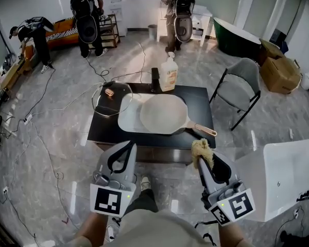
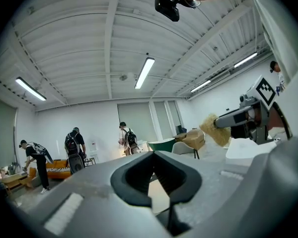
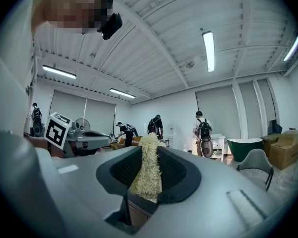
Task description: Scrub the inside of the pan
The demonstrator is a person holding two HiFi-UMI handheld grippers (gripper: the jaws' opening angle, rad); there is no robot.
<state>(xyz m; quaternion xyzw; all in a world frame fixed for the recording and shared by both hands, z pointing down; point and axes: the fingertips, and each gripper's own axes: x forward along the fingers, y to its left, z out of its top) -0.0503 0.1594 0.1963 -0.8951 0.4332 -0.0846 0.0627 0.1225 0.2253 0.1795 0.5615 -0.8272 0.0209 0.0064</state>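
A pan [image 1: 162,113] with a pale inside lies on a white tray [image 1: 127,118] on the black table [image 1: 195,99], its handle [image 1: 203,130] pointing to the front right. Both grippers are held short of the table's near edge, apart from the pan. My left gripper [image 1: 126,147] is shut with nothing between its jaws [image 2: 156,182]. My right gripper [image 1: 200,159] is shut on a yellow fibrous scrubber [image 1: 202,152], which sticks out past the jaw tips [image 3: 148,167]. In the left gripper view the scrubber [image 2: 214,129] shows off to the right.
A glass lid [image 1: 112,98] rests on the table's left end. A soap bottle [image 1: 168,73] stands at its back edge. A grey chair [image 1: 240,89] is to the right and a white box [image 1: 288,174] at the near right. Cables cross the floor; several people stand far back.
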